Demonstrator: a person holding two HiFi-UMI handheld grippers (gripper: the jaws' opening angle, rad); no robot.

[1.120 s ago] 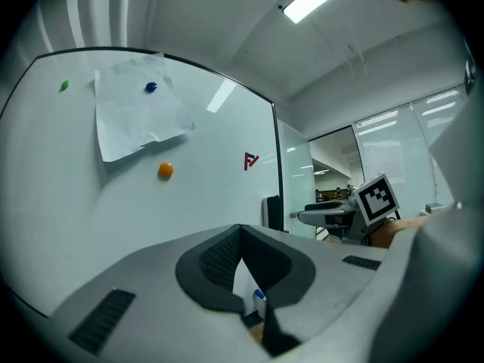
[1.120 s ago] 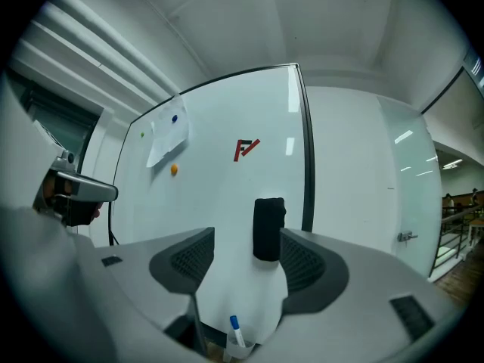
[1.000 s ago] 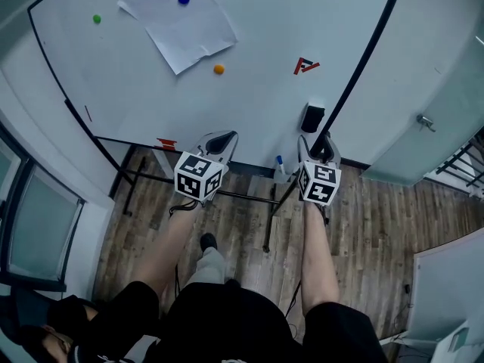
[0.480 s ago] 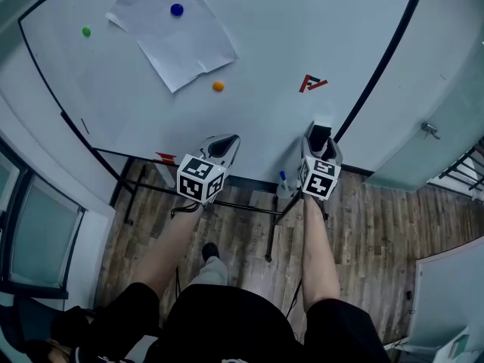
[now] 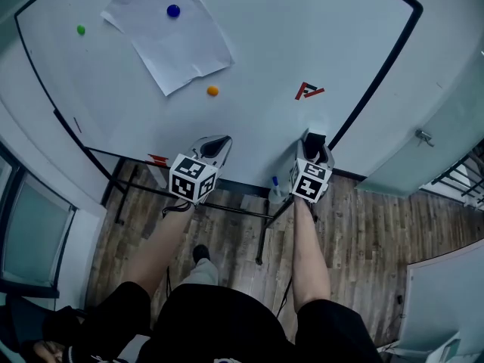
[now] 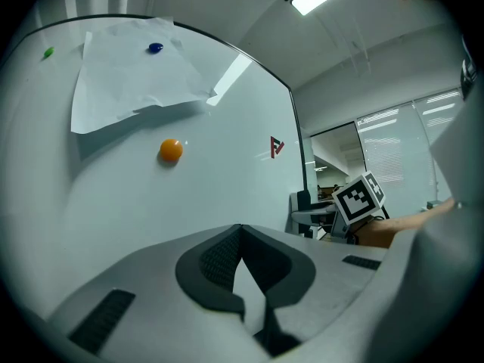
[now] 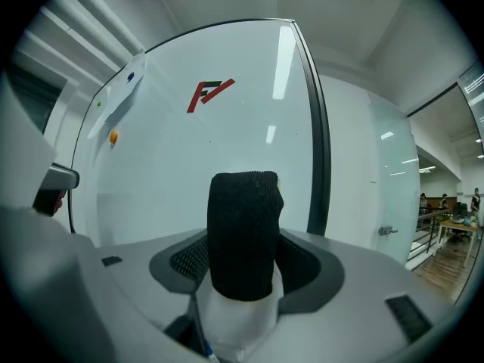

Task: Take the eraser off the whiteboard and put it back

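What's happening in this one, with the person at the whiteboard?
A person stands at a whiteboard with a gripper in each hand. The right gripper has its jaws apart on either side of the black eraser, which sits on the board near its right edge; the jaws have not closed on it. The left gripper is shut and empty, held near the board's lower edge. So the eraser looks about to be gripped, not yet taken off.

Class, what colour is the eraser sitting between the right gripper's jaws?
The eraser is black, with a ribbed weave; the right gripper view shows it best.
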